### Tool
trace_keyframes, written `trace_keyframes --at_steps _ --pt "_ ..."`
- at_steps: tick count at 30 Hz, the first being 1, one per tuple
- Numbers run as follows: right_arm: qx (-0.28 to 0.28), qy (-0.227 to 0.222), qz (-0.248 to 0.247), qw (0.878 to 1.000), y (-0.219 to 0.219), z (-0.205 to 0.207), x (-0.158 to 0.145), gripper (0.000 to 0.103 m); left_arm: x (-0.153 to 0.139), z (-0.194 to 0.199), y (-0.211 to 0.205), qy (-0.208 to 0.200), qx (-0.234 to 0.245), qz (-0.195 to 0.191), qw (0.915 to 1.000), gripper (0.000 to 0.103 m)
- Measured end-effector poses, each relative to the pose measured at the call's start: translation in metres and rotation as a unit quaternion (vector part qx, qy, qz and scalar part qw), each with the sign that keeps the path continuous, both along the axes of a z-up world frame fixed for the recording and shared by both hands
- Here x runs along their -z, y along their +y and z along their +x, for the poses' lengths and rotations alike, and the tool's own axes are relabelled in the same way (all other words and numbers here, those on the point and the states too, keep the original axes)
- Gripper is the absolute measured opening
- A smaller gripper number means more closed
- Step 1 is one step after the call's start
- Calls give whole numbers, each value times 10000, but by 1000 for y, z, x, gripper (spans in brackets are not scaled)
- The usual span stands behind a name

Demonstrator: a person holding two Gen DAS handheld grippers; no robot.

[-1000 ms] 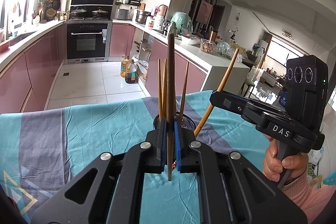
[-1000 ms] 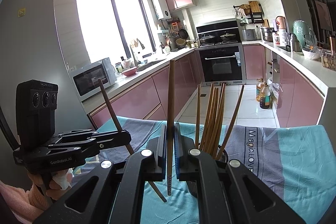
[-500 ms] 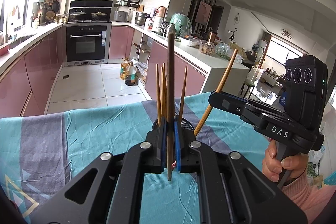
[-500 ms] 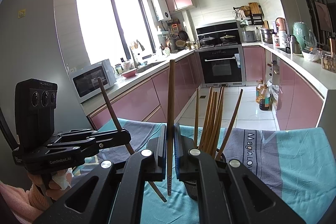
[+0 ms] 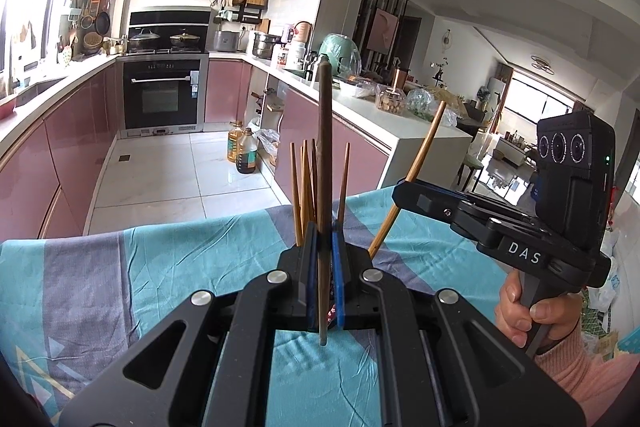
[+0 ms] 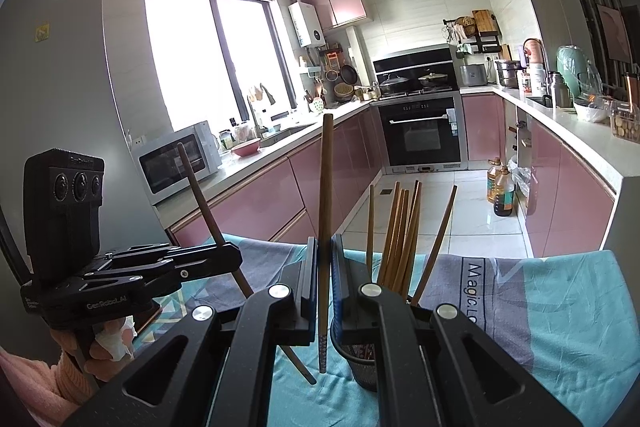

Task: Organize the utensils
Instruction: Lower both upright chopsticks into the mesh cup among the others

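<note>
My left gripper [image 5: 323, 259] is shut on a dark brown chopstick [image 5: 323, 147] held upright. It also shows in the right wrist view [image 6: 228, 261], gripping that chopstick [image 6: 200, 187] at a slant. My right gripper [image 6: 324, 263] is shut on a lighter brown chopstick [image 6: 326, 187], held upright; in the left wrist view this gripper [image 5: 404, 193] holds its chopstick [image 5: 422, 163] tilted. A black mesh holder [image 6: 358, 363] with several chopsticks [image 6: 400, 231] stands on the cloth just right of my right gripper, and behind my left gripper's fingers [image 5: 304, 183].
A teal and grey striped cloth [image 6: 560, 307] covers the table [image 5: 120, 279]. Behind it is a kitchen with pink cabinets, an oven [image 6: 422, 131], a microwave [image 6: 176, 161] and oil bottles [image 5: 242, 153] on the floor.
Both grippers keep their chopsticks. The left view has lowered slightly, so the holder's rim is now hidden behind my left fingers. The right gripper has barely moved.
</note>
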State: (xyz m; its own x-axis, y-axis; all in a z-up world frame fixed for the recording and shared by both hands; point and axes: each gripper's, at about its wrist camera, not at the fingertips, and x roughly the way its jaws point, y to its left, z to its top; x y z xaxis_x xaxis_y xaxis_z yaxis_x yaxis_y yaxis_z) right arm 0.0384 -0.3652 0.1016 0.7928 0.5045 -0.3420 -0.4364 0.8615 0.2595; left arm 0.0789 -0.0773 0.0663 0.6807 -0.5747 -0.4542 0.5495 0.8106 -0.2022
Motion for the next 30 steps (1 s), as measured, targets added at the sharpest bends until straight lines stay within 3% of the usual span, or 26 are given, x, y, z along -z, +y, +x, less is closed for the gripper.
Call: trace_keyframes --at_steps 30 --pt "81 -158 13 9998 -5 0 -7 5 -23 0 -6 -238 87 -7 9997 7"
